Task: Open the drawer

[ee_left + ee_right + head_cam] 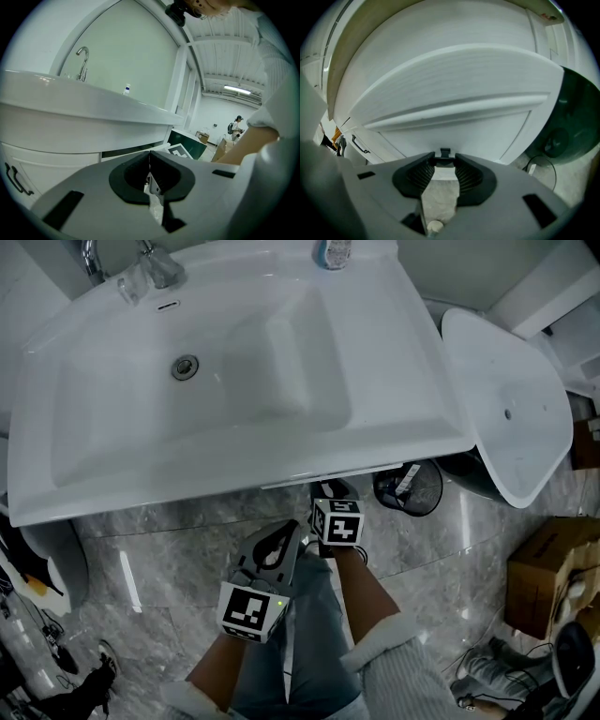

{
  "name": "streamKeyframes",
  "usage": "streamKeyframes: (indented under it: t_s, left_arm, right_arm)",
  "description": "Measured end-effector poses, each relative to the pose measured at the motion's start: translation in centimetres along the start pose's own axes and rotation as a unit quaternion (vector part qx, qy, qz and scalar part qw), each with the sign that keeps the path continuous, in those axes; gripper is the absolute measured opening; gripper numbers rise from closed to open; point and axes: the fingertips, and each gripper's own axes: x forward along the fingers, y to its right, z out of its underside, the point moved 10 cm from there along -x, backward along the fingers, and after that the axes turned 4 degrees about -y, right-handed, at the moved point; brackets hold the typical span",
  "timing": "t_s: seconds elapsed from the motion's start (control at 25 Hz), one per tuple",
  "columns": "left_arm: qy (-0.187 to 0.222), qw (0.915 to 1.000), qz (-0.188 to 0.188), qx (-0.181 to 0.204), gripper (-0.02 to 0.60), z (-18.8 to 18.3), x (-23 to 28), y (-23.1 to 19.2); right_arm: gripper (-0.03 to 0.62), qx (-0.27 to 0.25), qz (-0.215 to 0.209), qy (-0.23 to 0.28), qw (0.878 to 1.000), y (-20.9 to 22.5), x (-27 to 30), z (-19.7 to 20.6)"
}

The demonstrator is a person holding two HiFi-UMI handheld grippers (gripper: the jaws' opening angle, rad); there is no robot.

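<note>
Forearms (370, 596) extend toward the sink (234, 486); right tool (330, 493) clamps drawer handle (445, 153), left tool (284, 535) clenched empty.

Both forearms reach forward, side by side. The left gripper (280, 540) has its jaws together with nothing between them. The right gripper (328, 491) reaches further ahead, its jaws pinching a small black handle (445, 153).

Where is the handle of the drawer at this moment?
Right gripper view, low centre: the dark handle sits between the jaw tips of the right gripper, on the white drawer front.
</note>
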Motion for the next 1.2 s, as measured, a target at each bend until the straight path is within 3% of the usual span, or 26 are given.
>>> streamKeyframes:
  t_s: [1.2]
  left_arm:
    - [0.006,1.0,0.002,0.004,0.017,-0.1,-0.3,1.1]
  right_arm:
    - [0.141,0.02,-0.003,0.001,1.0,-0.4,-3.8,5.4]
